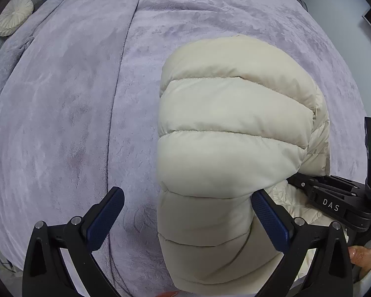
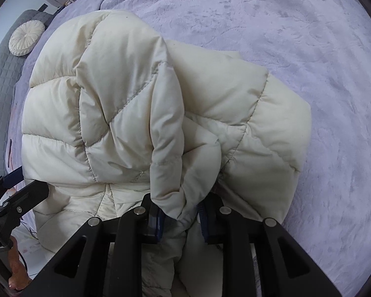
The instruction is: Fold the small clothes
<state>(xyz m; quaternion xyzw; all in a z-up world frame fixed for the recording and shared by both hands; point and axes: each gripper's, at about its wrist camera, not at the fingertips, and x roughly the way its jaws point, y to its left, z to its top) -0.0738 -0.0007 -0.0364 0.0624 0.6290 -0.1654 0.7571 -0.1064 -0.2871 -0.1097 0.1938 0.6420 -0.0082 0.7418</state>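
Meanwhile right gripper [image 2: 180, 219] pinching puffer jacket [image 2: 141, 113] fold

Open blanket [image 1: 69, 123] lies left of the jacket [image 1: 230, 128] and beyond it, free for passage. The right claw [image 2: 180, 222] crowds the jacket's near right edge; a cushion [image 1: 13, 16] sits far left.

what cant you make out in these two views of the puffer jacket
- Right wrist view: the right tool's pad tips, buried in the cream jacket fold they pinch.
- Both views: the jacket's near hem, cut off by the bottom edge and the tool bodies.
- Left wrist view: a small red-orange thing under the jacket, cut by the bottom edge; unidentifiable.
- Left wrist view: whether the open left tool's right pad touches the jacket.
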